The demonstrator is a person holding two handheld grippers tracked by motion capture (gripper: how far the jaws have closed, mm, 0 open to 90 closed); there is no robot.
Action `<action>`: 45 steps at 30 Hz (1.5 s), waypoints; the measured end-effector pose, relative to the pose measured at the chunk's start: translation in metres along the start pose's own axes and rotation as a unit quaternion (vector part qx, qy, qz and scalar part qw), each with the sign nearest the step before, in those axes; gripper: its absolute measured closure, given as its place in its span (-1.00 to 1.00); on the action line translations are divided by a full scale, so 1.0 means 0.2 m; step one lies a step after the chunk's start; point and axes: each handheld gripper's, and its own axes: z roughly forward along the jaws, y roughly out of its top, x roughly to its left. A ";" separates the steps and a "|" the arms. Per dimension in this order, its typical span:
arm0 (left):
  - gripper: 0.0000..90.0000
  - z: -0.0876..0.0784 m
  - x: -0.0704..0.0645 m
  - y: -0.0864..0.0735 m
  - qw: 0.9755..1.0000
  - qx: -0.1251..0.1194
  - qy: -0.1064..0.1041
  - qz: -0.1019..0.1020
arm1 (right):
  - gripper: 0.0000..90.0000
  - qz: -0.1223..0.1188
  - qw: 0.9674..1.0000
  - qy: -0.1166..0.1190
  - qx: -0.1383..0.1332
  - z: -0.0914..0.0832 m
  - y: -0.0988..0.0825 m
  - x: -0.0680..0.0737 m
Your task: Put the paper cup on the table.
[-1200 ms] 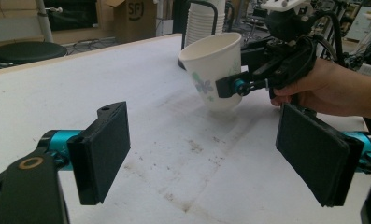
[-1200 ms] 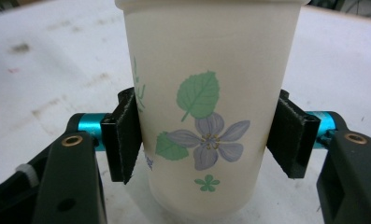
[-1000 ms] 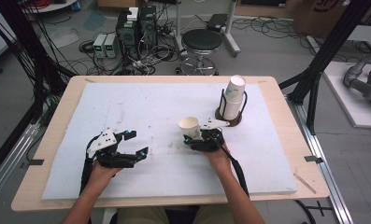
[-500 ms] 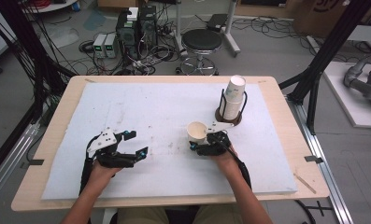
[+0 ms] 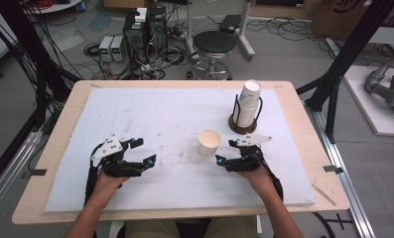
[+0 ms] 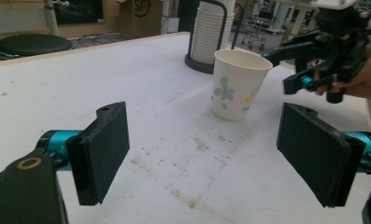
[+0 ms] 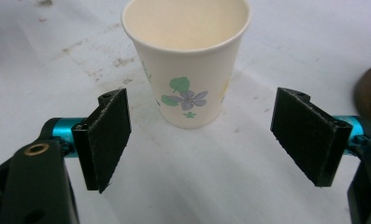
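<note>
A paper cup (image 5: 209, 142) with a flower print stands upright on the white worktop (image 5: 155, 114), just ahead of the right gripper (image 5: 227, 152) and free of it. In the right gripper view the cup (image 7: 187, 60) sits beyond the two black fingers (image 7: 109, 137), centred on the gap between them, with bare worktop on either side of its base; neither pad touches it. Those fingers have just been opening and now stand spread wide, with nothing between them. The left gripper (image 5: 144, 152) rests on the worktop well apart from the cup, on the far side of it from the right gripper, its fingers (image 6: 101, 149) also spread wide and holding nothing. From the left gripper view the cup (image 6: 237, 84) stands ahead of the fingers and toward the right one, with the right gripper (image 6: 309, 60) just beside the cup's rim. Behind the cup, farther from both sets of fingers, a stack of cups (image 5: 247, 103) rises upright in a dark wire holder (image 5: 242, 124); the holder stands near the right gripper, beyond its fingertips and a little to their outer side.
</note>
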 end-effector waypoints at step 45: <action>-0.61 -0.10 -0.01 0.00 0.999 -0.020 0.025 0.005 | -0.54 0.010 0.995 -0.047 -0.091 -0.46 -0.14 0.00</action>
